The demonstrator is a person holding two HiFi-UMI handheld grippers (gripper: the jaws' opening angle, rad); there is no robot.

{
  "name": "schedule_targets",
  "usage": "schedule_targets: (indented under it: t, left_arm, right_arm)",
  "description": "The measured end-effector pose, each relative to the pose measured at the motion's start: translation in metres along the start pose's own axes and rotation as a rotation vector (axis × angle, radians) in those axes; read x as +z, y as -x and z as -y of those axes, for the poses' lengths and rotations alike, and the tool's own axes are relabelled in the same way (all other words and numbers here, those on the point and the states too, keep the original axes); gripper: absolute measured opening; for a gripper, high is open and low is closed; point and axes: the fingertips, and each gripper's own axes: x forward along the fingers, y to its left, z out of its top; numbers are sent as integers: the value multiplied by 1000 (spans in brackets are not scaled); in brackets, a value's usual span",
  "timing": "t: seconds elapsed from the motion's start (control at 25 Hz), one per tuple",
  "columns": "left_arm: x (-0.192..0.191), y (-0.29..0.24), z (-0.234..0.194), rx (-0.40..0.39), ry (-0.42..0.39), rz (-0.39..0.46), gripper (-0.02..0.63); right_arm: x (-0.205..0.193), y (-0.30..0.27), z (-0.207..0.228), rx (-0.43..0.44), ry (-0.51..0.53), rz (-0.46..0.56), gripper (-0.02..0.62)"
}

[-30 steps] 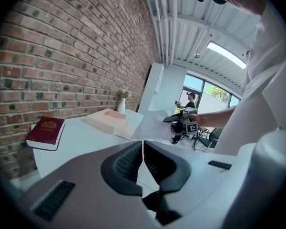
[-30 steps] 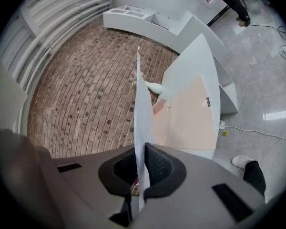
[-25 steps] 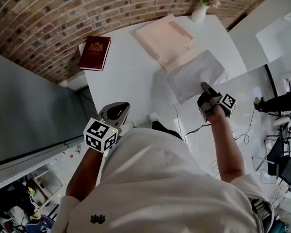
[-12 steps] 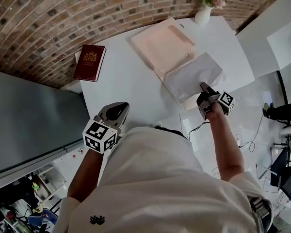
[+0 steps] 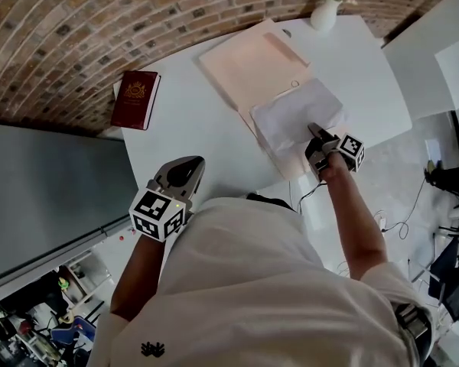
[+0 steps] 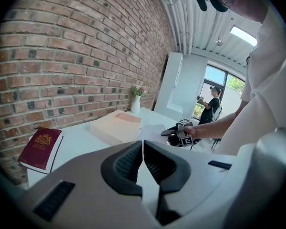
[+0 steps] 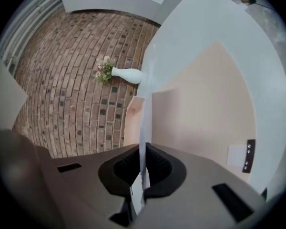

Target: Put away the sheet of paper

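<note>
Outstretched right tongs (image 5: 313, 131) clamped on paper sheet (image 5: 289, 115); left tongs (image 5: 190, 167) low, closed, empty

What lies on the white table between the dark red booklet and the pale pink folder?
Nothing: in the head view, only bare white tabletop separates the dark red booklet from the pale pink folder.
</note>
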Motion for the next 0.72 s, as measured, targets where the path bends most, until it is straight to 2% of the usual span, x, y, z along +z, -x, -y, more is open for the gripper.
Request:
schedule_targets:
  t: [0.72]
  left_arm:
    - [-3, -14, -2, 112, 57, -23, 29]
  right_arm:
    - [3, -77, -14, -5, 46, -117, 28]
